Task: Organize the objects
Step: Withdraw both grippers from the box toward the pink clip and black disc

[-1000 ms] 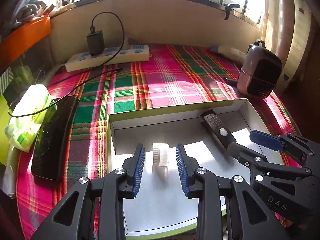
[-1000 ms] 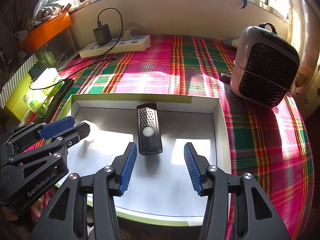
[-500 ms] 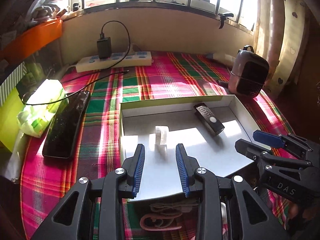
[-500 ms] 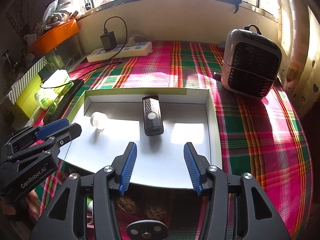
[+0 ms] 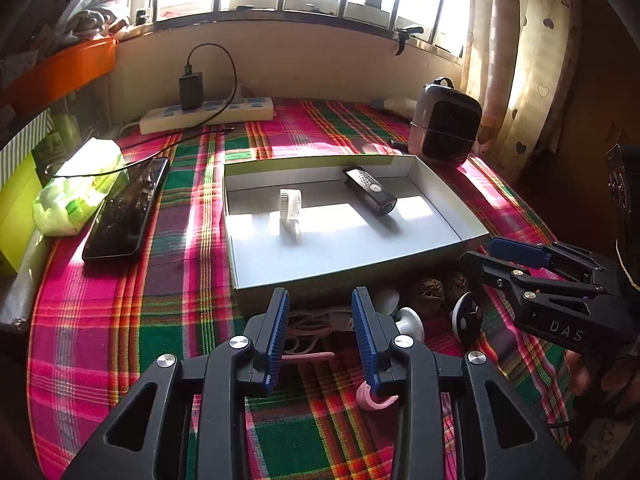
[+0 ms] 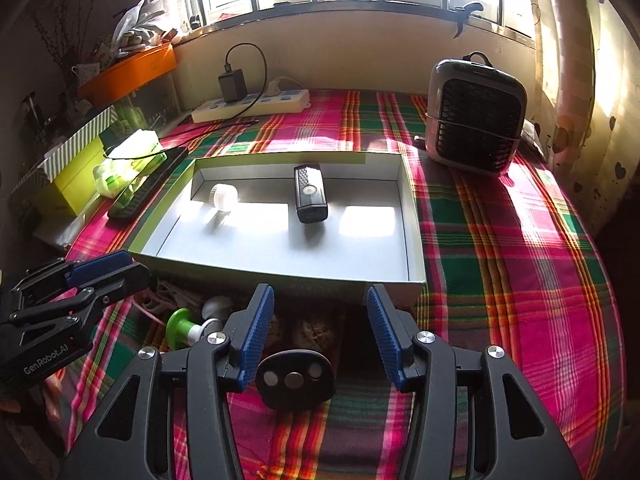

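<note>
A shallow white box [image 5: 440, 184] with a green rim lies on the plaid cloth. Inside it are a small white roll [image 5: 290, 205] and a black remote-like device [image 5: 370, 196]. Both show again in the right wrist view, the roll [image 6: 224, 197] and the device [image 6: 310, 199]. My left gripper [image 5: 319, 300] hovers in front of the box. Its jaws are opening with nothing between them, above a white cable bundle [image 5: 316, 322] and a pink hook [image 5: 374, 398]. My right gripper [image 6: 319, 296] stands open and empty over a black disc [image 6: 295, 380].
Walnuts [image 6: 312, 330], a green-and-white spool [image 6: 182, 324] and a white knob [image 5: 408, 320] lie before the box. A dark phone [image 5: 128, 208] and a tissue pack [image 5: 80, 188] lie left. A power strip [image 5: 208, 114] is at the back, a small heater [image 6: 476, 120] at the right.
Both grippers have drawn back from over the box toward the near side of the table. The loose things in front of the box have come into view. Neither holds anything.
</note>
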Tool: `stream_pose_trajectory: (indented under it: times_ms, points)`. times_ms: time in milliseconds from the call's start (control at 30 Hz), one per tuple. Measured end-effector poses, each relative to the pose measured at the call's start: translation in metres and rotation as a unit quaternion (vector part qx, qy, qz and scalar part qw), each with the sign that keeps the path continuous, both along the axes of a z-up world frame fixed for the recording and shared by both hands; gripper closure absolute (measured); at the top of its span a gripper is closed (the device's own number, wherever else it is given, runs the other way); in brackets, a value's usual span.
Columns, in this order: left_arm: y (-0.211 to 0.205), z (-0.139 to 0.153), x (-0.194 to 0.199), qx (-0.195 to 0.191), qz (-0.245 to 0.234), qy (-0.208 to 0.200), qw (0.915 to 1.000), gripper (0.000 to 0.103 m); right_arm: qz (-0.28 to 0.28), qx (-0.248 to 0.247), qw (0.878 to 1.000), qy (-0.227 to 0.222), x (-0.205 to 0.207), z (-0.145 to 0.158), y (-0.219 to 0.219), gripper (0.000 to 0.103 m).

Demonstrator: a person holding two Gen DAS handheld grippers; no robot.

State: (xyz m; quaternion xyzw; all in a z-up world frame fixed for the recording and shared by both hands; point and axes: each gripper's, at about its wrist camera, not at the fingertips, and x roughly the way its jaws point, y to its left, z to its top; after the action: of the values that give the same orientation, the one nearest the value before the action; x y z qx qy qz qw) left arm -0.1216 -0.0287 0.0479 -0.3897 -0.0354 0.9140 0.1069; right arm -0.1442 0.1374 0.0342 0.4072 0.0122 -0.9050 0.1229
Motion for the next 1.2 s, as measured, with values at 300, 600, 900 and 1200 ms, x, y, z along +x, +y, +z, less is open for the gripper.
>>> stream_pose_trajectory:
  times_ms: [300,600,900,1200]
  points:
    - [0.010,-0.013,0.024,0.014,-0.045,-0.008,0.9989,0.069,0.005,-0.009,1.000,0.005,0.022,-0.007,0.007,0.051]
    - [0.026,-0.024,0.032,0.018,-0.077,-0.019,0.9967,0.068,-0.001,-0.018,1.000,-0.005,0.032,-0.017,0.013,0.045]
    - [0.042,-0.027,0.042,0.014,-0.107,-0.027,0.9937,0.068,-0.006,-0.022,1.000,-0.006,0.038,-0.018,0.020,0.045]
    - [0.053,-0.037,0.032,-0.028,-0.087,-0.036,0.9951,0.068,-0.008,-0.022,1.000,-0.012,0.039,-0.022,0.022,0.045]
